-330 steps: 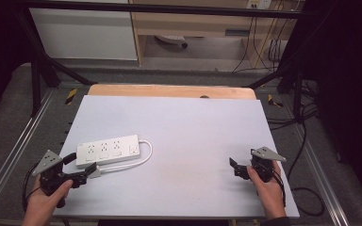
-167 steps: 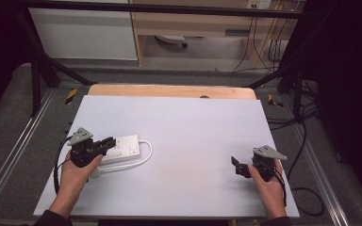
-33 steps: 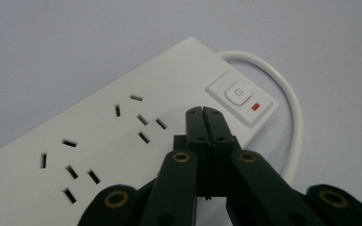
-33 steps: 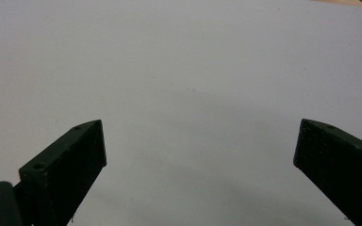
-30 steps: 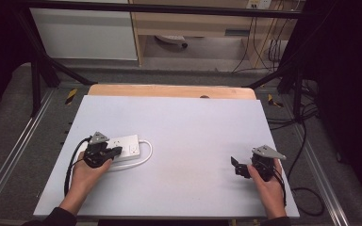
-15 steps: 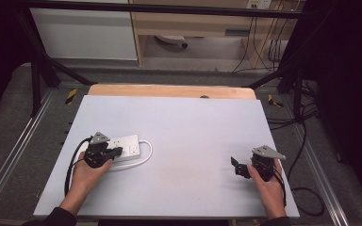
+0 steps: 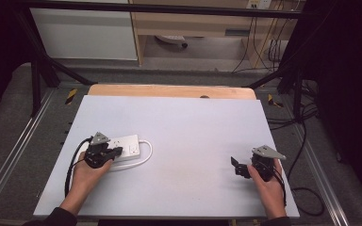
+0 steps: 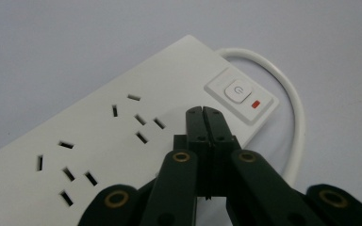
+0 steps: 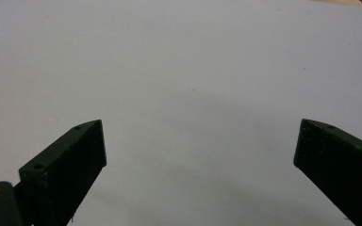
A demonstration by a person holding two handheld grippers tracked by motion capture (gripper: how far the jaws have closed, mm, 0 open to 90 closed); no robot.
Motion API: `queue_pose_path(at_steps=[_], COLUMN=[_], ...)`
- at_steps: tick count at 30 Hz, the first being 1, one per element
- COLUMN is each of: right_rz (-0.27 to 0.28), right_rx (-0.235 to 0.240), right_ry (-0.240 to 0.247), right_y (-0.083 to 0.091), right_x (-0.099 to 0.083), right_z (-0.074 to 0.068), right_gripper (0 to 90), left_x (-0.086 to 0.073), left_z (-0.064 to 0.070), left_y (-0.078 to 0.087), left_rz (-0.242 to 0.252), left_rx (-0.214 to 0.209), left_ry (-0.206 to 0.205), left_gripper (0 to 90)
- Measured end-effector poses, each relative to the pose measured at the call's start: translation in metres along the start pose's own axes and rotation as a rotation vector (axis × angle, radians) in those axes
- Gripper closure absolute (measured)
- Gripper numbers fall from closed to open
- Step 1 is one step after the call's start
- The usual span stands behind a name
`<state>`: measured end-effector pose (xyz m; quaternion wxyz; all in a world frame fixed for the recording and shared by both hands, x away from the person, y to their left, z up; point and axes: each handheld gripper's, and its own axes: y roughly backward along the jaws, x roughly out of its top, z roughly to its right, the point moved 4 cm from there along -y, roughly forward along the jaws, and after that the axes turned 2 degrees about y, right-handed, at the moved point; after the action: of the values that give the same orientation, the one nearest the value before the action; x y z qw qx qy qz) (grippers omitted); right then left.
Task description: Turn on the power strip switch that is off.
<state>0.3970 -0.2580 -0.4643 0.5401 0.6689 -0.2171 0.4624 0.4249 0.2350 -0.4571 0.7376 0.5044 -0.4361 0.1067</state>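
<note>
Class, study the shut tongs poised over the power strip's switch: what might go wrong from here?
1. The left tongs sit short of the switch button, over the power strip; a push here may miss it.
2. The light strip might slide on the smooth table, since the right tongs rest far away, open.

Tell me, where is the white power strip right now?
In the high view the power strip lies on the left side of the table, under the shut left gripper, its white cord looping just beside it.
</note>
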Motion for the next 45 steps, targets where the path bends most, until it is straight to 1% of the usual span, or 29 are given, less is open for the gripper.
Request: queue_pose_path(at_steps=[7,12,14,16,17,22,25,33,35,41,45], right_rz=[0.002,0.005,0.004,0.005,0.005,0.004,0.004,0.005,0.004,0.006,0.003], right_rx=[0.0,0.0,0.001,0.0,-0.001,0.001,0.001,0.0,-0.002,0.001,-0.001], right_ry=[0.0,0.002,0.0,0.004,0.004,0.001,-0.003,-0.007,0.003,-0.005,-0.002], right_y=[0.0,0.0003,0.0003,0.0001,0.0001,0.0002,0.0002,0.0005,-0.0002,0.0006,-0.0003], right_x=[0.0002,0.0005,0.0005,0.0004,0.0005,0.0008,0.0009,0.0009,0.0007,0.0011,0.0012], right_z=[0.0001,0.0002,0.0002,0.0003,0.0003,-0.0001,0.0002,0.0,0.0006,-0.0002,0.0001], right_gripper=[3.5,3.3,3.3,3.3,3.3,3.3,3.3,3.2,3.2,3.2,3.2], left_x=[0.0002,0.0001,0.0001,-0.0001,-0.0001,-0.0001,0.0011,0.0039,0.0047,0.0051,0.0054], left_z=[0.0003,0.0021,0.0027,0.0018,0.0015,0.0019,0.0018,0.0016,0.002,0.0021,0.0025], left_y=[-0.0005,-0.0015,-0.0015,-0.0013,-0.0016,-0.0013,0.0003,0.0038,0.0051,0.0056,0.0058], left_rz=[0.002,0.0,0.001,0.0,0.006,0.007,0.026,0.063,0.076,0.081,0.087], left_rx=[-0.001,-0.02,-0.015,-0.017,-0.019,-0.021,-0.022,-0.029,-0.036,-0.038,-0.039], left_ry=[-0.005,-0.009,-0.013,-0.011,-0.001,-0.001,0.005,0.003,0.001,-0.001,0.0], left_gripper=[90.0,90.0,90.0,90.0,90.0,90.0,90.0,90.0,90.0,90.0,90.0])
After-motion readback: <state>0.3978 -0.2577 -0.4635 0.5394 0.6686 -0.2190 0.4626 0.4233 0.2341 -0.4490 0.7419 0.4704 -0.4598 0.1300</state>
